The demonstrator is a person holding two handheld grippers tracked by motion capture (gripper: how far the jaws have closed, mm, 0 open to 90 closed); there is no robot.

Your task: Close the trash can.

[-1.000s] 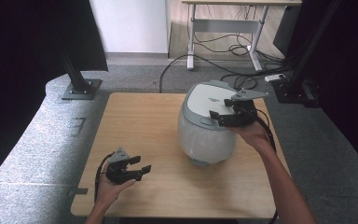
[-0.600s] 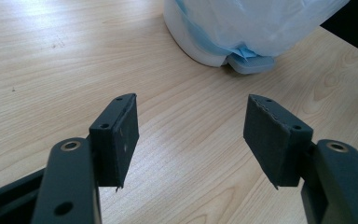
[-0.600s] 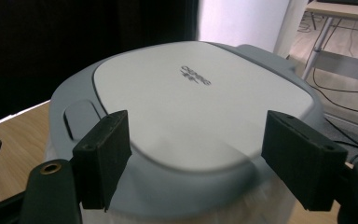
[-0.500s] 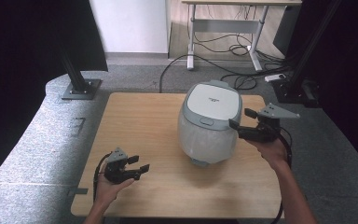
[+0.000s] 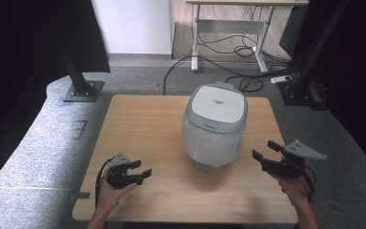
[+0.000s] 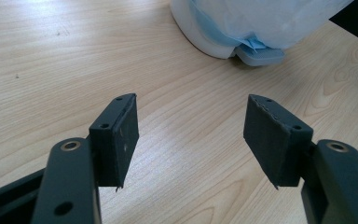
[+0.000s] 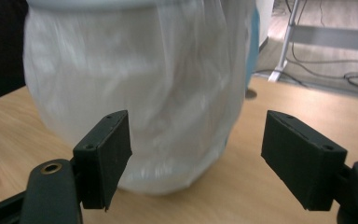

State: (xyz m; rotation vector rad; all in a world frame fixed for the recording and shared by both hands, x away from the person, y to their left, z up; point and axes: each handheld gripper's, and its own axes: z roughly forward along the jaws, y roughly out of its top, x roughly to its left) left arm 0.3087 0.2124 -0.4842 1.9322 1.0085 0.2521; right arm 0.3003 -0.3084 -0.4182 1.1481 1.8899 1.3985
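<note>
Ahead of both, bare tabotop: left hand-held gripper (image 5: 140,169) released near the tabletop (image 5: 147,124) front edge, right hand-held gripper (image 5: 266,150) released at the right edge, rice cooker (image 5: 214,125) between, apart.

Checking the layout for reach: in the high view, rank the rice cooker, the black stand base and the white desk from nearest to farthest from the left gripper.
From the left gripper:
1. Rice cooker, mid-table, to its right.
2. Black stand base, on the floor beyond the table's left corner.
3. White desk, far back.
</note>
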